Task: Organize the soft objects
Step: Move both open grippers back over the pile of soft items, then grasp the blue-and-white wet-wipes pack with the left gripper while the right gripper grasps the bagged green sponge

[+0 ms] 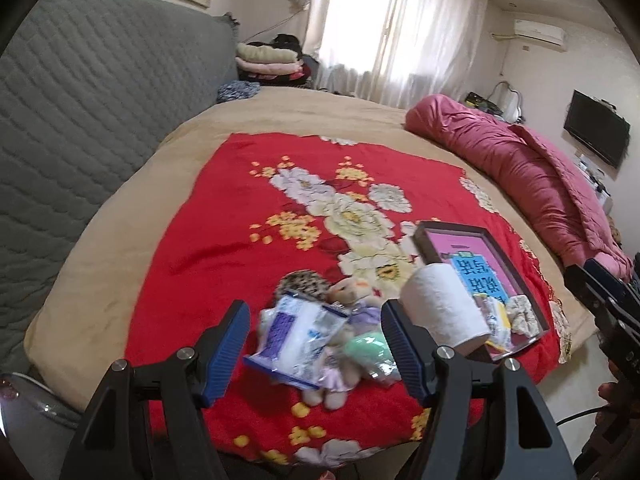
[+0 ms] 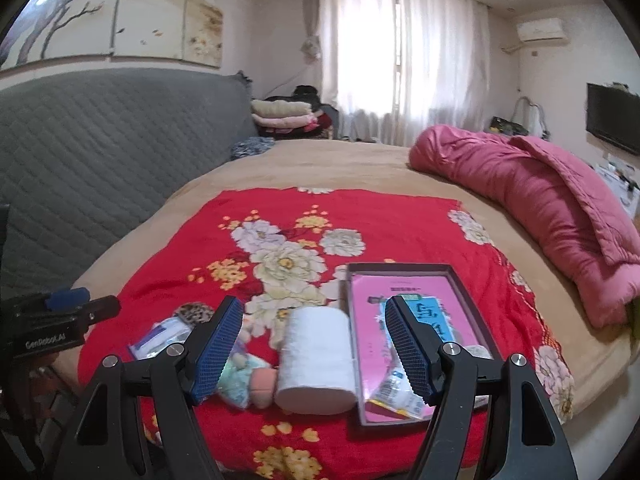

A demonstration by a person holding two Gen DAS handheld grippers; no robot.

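On a red flowered cloth (image 1: 248, 216) (image 2: 360, 216) lies a heap of soft things: a clear plastic packet (image 1: 294, 338) (image 2: 162, 334), a plush doll in a purple dress (image 1: 352, 308) (image 2: 248, 368), a leopard-print piece (image 1: 298, 282) (image 2: 194, 312) and a white paper roll (image 1: 442, 304) (image 2: 316, 358). To their right a dark-rimmed pink box (image 1: 428, 236) (image 2: 400, 267) holds a blue packet (image 1: 482, 278) (image 2: 430, 310). My left gripper (image 1: 314, 354) hovers open over the packet and doll. My right gripper (image 2: 312, 350) stands open above the roll. Neither holds anything.
The cloth lies on a tan bed (image 1: 132, 216) with a grey quilted headboard (image 1: 80, 100). A rolled pink quilt (image 1: 516, 160) (image 2: 540, 196) lies along the right side. Folded blankets (image 2: 284, 116) are stacked by the curtained window. The right gripper's body (image 1: 608, 300) shows at the right edge of the left wrist view.
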